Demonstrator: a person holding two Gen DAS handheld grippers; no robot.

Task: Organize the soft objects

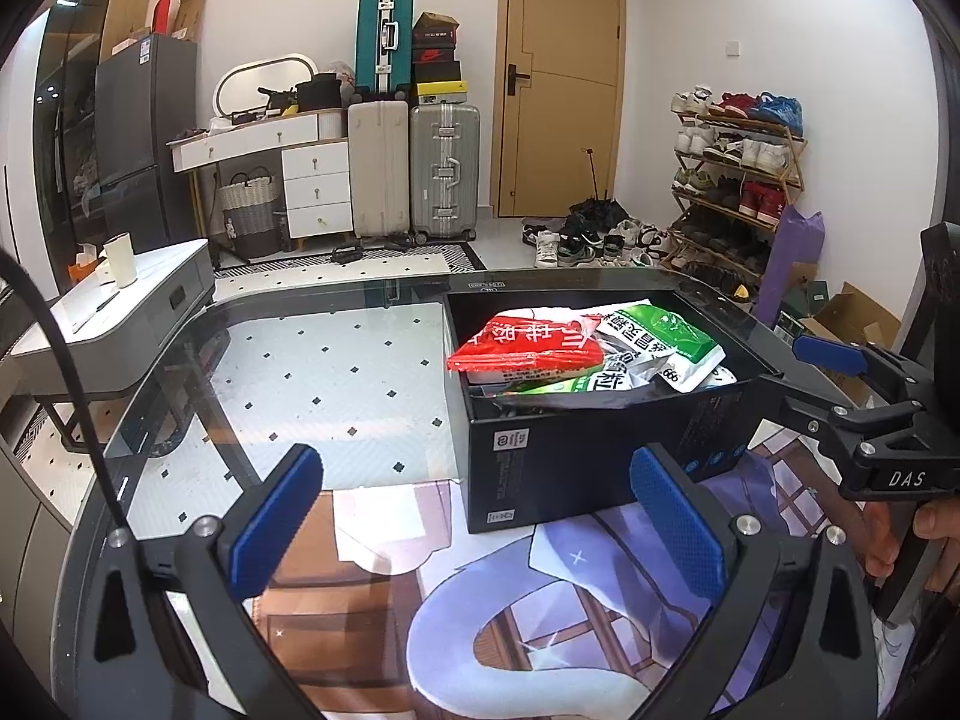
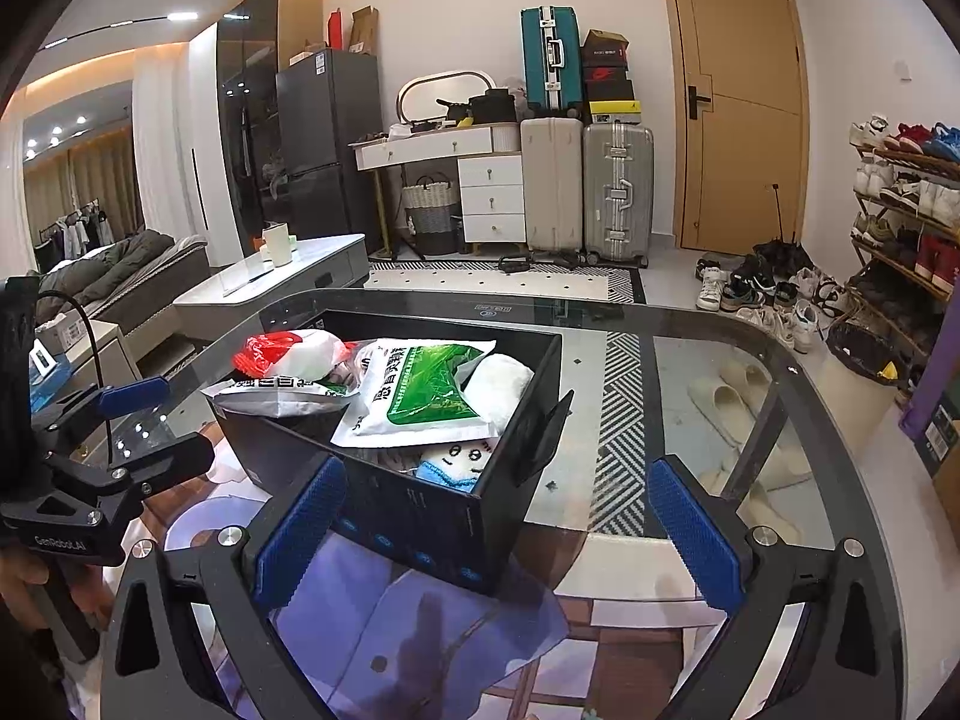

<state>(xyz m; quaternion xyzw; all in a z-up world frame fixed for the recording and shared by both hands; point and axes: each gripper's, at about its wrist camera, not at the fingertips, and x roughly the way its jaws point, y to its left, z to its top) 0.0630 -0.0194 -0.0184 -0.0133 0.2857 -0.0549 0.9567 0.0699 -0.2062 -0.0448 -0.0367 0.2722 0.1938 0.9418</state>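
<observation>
Left gripper (image 1: 474, 531) and right gripper (image 2: 498, 531) are both gaping wide, holding nothing. Black box (image 1: 600, 450), at 1 o'clock, is containing red bag (image 1: 528, 348) and green bags (image 2: 420, 396).

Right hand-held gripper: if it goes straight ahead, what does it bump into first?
Most likely the black box: its near corner sits between the open right hand-held gripper fingers, low and close. Depth is hard to judge.

Box (image 1: 576, 456) packed with bags (image 1: 528, 348), top open; bare glass table (image 1: 336, 372) left clear beside it.
</observation>
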